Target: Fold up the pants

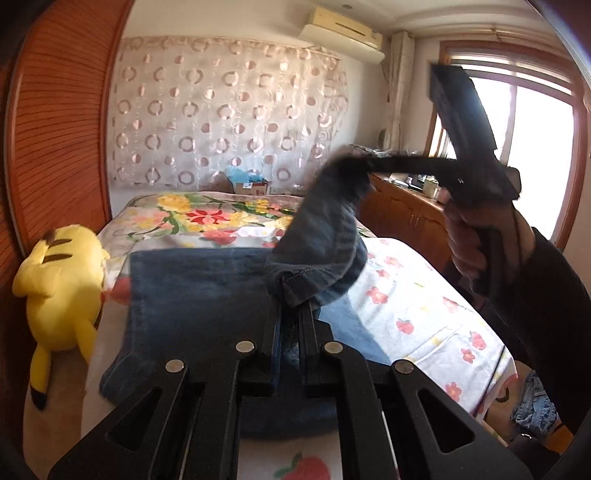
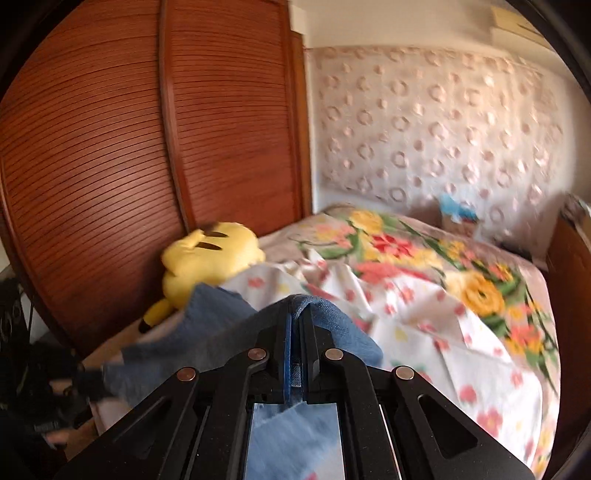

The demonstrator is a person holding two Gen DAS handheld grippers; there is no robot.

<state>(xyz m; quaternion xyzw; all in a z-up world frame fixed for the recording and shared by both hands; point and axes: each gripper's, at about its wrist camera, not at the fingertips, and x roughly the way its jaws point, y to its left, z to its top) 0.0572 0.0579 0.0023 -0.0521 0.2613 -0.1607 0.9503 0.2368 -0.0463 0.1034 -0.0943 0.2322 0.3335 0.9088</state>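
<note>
- A bedroom: a bed (image 1: 424, 288) covered by a white sheet printed with red flowers, with a brighter floral blanket (image 1: 207, 218) further back and a curtain (image 1: 229, 118) patterned with rings on the far wall.
- At the far left a slatted wooden wardrobe door (image 1: 55, 129) stands beside the bed.
- A yellow plush toy (image 1: 62, 284) lies at the bed's left edge, against the wardrobe and touching the left edge of the jeans.
- The blue jeans (image 1: 199, 288) lie spread flat across the middle of the bed, partly lifted at 2 points.
- The left gripper (image 1: 293, 314) has its jaws closed on a hemmed edge of the jeans, the denim bunched over the tips.
- From that fold the cloth rises up and to the right, blurred, to the right gripper (image 1: 365, 166), whose jaws are pinched narrow on it; in its own wrist view (image 2: 295, 314) denim shows squeezed between the jaws and draped over the tips.
- A hand (image 1: 476, 240) in a dark sleeve grips the right gripper's handle, held above the bed.
- Behind it a low wooden cabinet (image 1: 406, 214) runs along the wall.
- An air conditioner (image 1: 343, 33) is mounted high on the wall.
- At the far right is a bright window (image 1: 535, 147).
- A heap of denim clothing (image 1: 535, 406) lies low beside the bed.
</note>
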